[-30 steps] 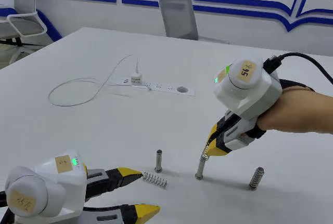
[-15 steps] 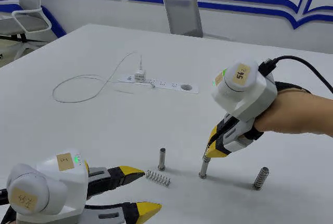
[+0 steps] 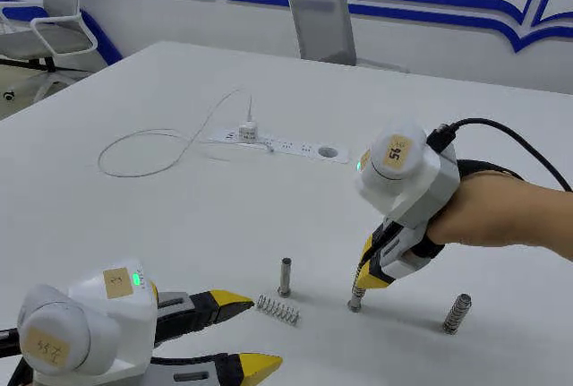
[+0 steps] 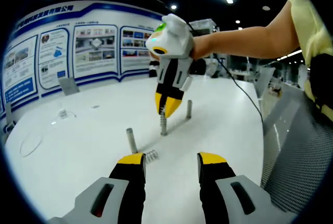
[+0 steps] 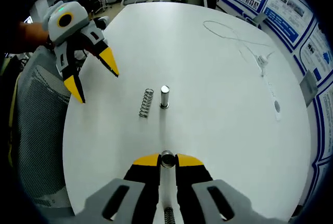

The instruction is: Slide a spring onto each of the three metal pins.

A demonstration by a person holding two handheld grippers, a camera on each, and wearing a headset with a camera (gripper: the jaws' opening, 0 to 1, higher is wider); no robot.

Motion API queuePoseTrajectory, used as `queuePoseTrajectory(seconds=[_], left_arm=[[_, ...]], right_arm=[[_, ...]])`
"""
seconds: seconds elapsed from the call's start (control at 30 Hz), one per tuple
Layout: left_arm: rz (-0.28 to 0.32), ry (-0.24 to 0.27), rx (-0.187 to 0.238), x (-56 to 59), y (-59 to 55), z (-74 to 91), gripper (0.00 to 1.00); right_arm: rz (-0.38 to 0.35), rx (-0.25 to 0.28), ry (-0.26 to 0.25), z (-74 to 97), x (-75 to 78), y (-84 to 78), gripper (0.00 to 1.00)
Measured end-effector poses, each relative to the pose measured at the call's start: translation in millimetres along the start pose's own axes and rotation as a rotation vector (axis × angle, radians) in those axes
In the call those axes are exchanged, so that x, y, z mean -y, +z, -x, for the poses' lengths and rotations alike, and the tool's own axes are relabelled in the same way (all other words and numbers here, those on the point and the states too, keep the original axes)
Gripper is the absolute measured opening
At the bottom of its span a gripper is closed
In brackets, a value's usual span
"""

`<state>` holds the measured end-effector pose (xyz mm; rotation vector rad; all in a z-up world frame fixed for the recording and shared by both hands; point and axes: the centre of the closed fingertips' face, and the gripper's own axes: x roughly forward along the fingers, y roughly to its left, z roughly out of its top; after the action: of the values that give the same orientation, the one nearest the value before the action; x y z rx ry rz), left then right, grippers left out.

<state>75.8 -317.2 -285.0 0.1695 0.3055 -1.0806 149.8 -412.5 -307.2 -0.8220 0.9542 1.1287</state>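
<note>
White surface (image 3: pixel 161 225), broad, mostly bare. Near edge: left gripper (image 3: pixel 252 332), low, fingers wide, holding nothing, pointed toward the loose spring (image 3: pixel 277 309). Further right: right gripper (image 3: pixel 365 280) tipped down over the middle pin (image 3: pixel 355 297), fingers narrow, closed round its top; the left gripper view shows coils of a middle spring (image 4: pixel 163 125) on the shaft below the tips. Cannot tell whether steel or coil is pinched. The right pin (image 3: pixel 457 313) is already sleeved in coils. The left pin (image 3: pixel 285 276) is bare and upright, loose spring lying flat just beside it. Risks, as judged: a sideways shove from the right fingers could tip the middle pin if it only stands loose; coil may bind partway and jump off on release; loose spring could roll if nudged
</note>
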Motion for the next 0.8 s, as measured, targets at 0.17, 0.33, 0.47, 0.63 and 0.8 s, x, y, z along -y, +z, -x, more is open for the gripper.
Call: queuePoseTrajectory(seconds=[0.17,0.33,0.47,0.63,0.8], left_arm=[[0.004,0.003,0.001,-0.5,-0.4,0.1,0.41],[0.006,0.002,0.002,-0.3,-0.3,0.1,0.41],[0.008,0.003,0.002,-0.4,-1.0,0.2,0.41],[0.011,0.003,0.002,-0.2,-1.9,0.1,0.41],[0.013,0.005,0.003,-1.1,-2.4,0.3,0.41]], right_arm=[[-0.009,-0.012,0.002,-6.2,-0.7,-1.8,0.12],[-0.017,-0.021,0.004,-11.8,-1.2,-4.4,0.12],[-0.024,-0.025,0.005,-15.7,-1.6,-6.3,0.12],[-0.019,-0.031,0.003,-18.9,-3.4,-7.7,0.13],[-0.024,-0.027,0.004,-20.2,-3.5,-8.7,0.13]])
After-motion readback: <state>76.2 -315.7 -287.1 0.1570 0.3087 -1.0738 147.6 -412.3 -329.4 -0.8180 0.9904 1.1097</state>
